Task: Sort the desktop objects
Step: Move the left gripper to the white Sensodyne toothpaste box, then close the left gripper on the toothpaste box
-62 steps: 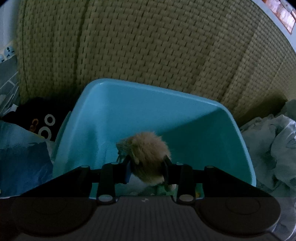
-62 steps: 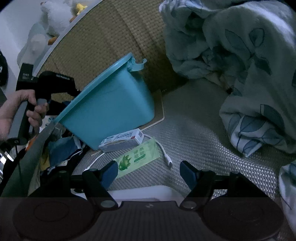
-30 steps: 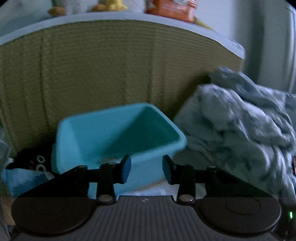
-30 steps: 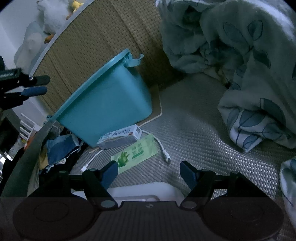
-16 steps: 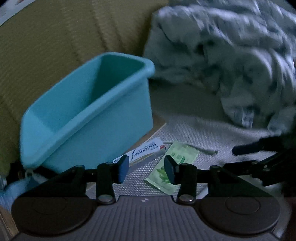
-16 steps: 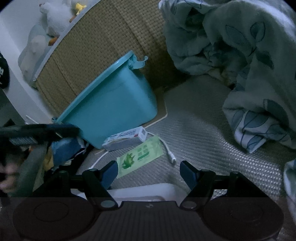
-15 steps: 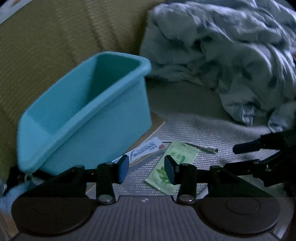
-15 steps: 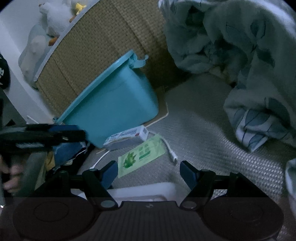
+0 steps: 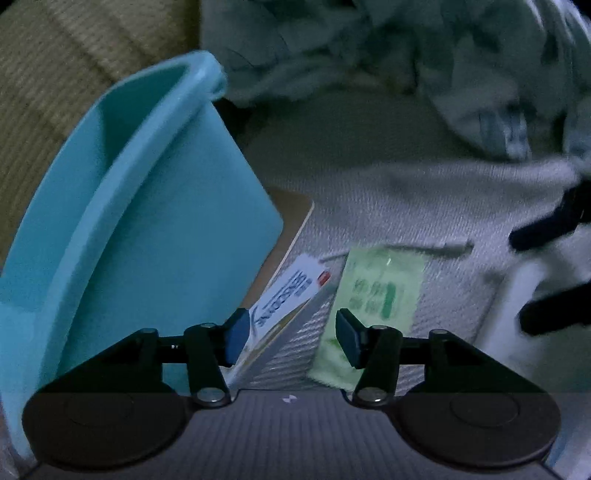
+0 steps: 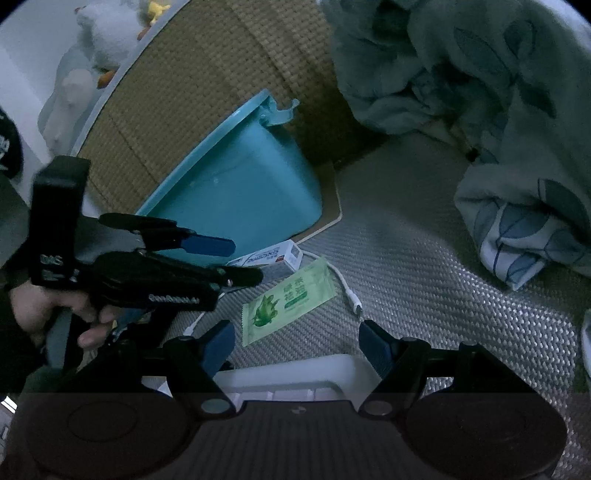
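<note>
A white toothpaste box lies on the woven mat beside the turquoise bin, with a green packet to its right. My left gripper hangs just above the box's near end. Its jaws are opening and press on nothing. The right wrist view shows the left gripper, held in a hand, over the box by the bin. My right gripper stands open and empty over a white container, short of the green packet.
A white cable curls past the packet. A crumpled leaf-print blanket fills the right and back. A woven headboard rises behind the bin, with plush toys on its top. Bare mat lies right of the packet.
The left gripper let go of a furry toy in the bin, then swung right and sank toward the toothpaste box, rolling, with its jaws spreading. The right gripper stayed put.
</note>
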Demonstrator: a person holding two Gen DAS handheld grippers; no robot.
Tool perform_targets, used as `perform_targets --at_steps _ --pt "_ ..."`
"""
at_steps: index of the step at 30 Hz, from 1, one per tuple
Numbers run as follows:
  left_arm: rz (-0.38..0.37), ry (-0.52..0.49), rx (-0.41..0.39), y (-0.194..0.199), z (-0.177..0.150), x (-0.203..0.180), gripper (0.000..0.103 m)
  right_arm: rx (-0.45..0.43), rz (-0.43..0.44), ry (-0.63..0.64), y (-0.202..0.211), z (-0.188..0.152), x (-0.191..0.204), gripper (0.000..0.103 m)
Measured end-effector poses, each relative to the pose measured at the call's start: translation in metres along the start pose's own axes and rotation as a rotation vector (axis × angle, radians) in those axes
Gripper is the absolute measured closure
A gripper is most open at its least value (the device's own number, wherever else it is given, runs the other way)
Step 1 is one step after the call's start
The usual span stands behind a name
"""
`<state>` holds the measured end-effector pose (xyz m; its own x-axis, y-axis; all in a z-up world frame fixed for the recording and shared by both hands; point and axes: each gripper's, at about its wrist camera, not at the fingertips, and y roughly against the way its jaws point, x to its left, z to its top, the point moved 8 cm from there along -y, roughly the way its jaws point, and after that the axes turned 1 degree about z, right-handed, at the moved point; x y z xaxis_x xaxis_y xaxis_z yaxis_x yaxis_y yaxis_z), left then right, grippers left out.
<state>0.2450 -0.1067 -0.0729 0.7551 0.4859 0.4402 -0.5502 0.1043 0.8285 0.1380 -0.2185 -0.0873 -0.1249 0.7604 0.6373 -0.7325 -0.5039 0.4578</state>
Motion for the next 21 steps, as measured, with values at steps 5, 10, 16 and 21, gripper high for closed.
perform_targets --at_steps 5,10,16,21 --pt "-0.008 -0.041 0.012 -0.005 -0.001 0.002 0.047 0.007 0.013 -0.014 0.000 0.000 0.001 0.025" --pt "-0.005 -0.115 0.050 -0.015 0.001 -0.003 0.047 0.014 0.022 0.005 -0.001 -0.002 0.005 0.025" --pt "0.031 -0.127 0.050 -0.024 0.004 0.000 0.038 0.016 0.026 -0.005 -0.001 -0.001 0.004 0.024" --pt "-0.017 -0.105 0.050 -0.020 0.000 0.002 0.051 0.017 0.027 -0.013 -0.001 -0.001 0.004 0.024"
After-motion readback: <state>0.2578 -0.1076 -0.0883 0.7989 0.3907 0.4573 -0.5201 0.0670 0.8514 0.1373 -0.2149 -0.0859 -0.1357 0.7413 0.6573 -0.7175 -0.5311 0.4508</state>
